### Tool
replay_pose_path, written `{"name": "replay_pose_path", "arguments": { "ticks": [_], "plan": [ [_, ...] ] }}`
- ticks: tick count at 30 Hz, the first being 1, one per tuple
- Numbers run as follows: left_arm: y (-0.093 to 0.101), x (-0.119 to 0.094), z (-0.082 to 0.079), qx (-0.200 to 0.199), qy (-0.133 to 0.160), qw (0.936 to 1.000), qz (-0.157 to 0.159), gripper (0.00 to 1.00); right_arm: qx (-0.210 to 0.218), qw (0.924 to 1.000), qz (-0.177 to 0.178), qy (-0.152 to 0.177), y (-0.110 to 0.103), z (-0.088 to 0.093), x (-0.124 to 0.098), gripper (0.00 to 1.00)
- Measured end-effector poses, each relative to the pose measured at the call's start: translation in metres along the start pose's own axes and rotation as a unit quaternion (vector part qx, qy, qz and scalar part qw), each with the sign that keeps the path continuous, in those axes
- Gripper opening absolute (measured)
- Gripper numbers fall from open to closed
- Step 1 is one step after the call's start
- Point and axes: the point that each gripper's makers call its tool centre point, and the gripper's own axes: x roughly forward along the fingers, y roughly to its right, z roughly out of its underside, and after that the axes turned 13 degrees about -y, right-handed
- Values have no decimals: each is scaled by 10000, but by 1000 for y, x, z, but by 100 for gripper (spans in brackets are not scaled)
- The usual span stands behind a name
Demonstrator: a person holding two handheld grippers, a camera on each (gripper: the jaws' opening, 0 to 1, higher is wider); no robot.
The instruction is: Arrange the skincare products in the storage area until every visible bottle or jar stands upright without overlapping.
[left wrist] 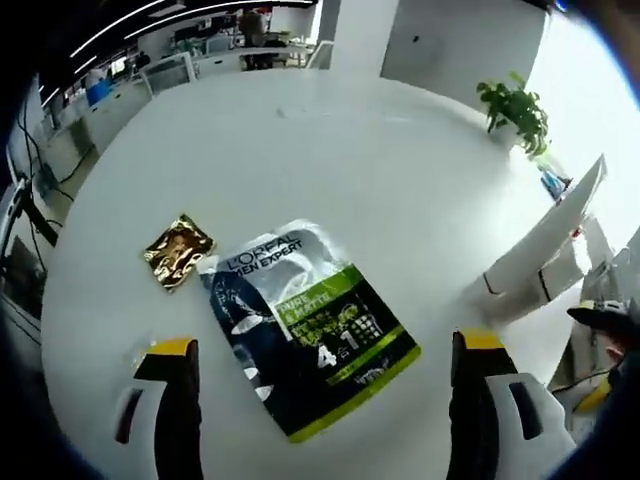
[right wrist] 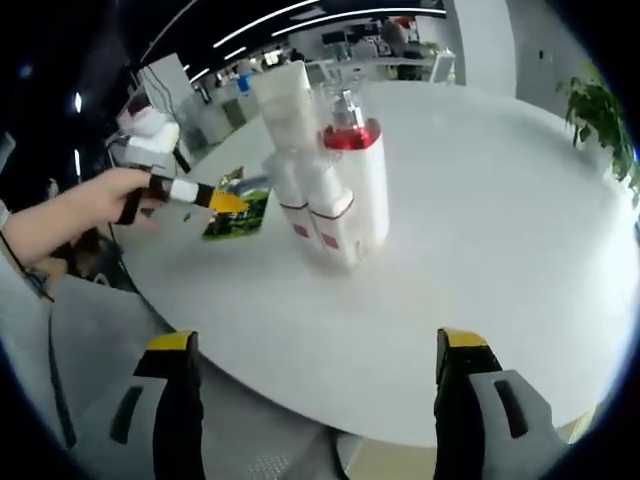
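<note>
Tabletop: plain white.
Sachet pack: black and silver, lime-green band, white lettering.
Small packet: shiny gold with dark print.
Pump bottle: white, red collar.
Tubes: white with red stripes.
Plant: green leaves.
Left tool: black jaws, yellow tips.

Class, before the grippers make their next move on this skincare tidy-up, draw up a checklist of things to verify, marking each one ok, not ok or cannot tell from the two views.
1. Left gripper jaws open and holding nothing: ok.
2. Right gripper jaws open and holding nothing: ok.
3. White bottles standing upright on the table: ok.
4. Bottles free of touching one another: cannot tell, they are tightly clustered.
5. L'Oreal sachet upright: not ok, lying flat.
6. Gold sachet clear of the L'Oreal sachet: cannot tell, corners look very close.
</note>
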Motion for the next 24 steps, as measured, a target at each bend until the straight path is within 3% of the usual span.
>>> {"name": "replay_pose_path", "arguments": {
  "ticks": [8,15,20,24],
  "plan": [
    [-5,15,-10,58,5,9989,-463,99,78,9999,-53,-87,0,4,8,97],
    [-10,24,-5,-53,-176,9969,-770,99,128,9998,-40,-124,2,6,9,97],
    [-8,27,7,-111,-370,9967,-707,99,160,9997,-31,-155,5,8,10,96],
    [-8,24,7,33,-335,9966,-750,98,159,9997,-35,-207,5,10,12,96]
  ]
}}
